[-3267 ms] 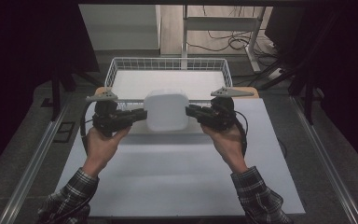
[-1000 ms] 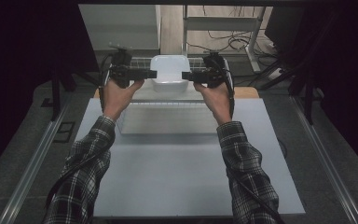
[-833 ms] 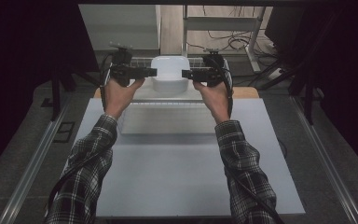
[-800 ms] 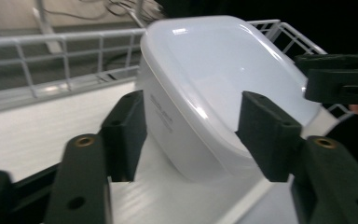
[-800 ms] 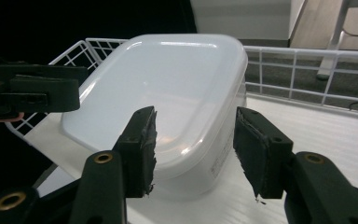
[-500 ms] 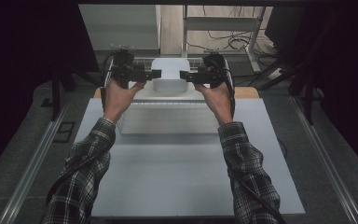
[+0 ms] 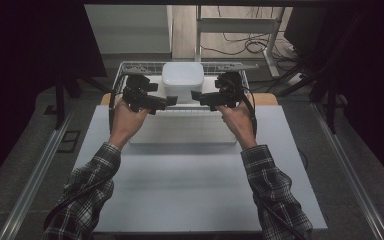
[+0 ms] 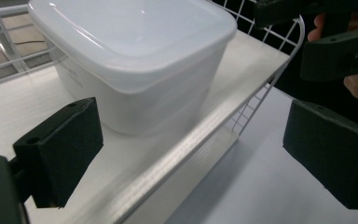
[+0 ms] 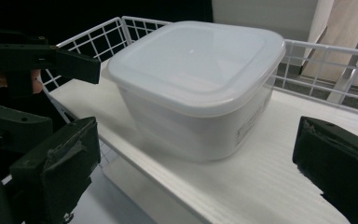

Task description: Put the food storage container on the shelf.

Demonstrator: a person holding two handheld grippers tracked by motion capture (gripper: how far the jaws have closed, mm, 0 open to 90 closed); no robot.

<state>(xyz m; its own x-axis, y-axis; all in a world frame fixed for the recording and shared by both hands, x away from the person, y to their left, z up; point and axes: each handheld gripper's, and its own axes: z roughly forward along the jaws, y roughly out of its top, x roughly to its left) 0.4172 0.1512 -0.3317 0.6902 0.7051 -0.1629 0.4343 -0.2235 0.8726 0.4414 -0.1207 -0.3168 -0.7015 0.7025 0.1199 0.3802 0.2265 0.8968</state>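
Inside the white wire basket (image 7: 122, 75) at the table's far edge sat a square, translucent white tub (image 7: 182, 80) with rounded corners and its lid pressed on. Both the left gripper (image 7: 166, 102) and right gripper (image 7: 196, 95) flanked it, jaws spread, touching nothing.

Left gripper (image 7: 166, 102) and right gripper (image 7: 196, 95), jaws apart.
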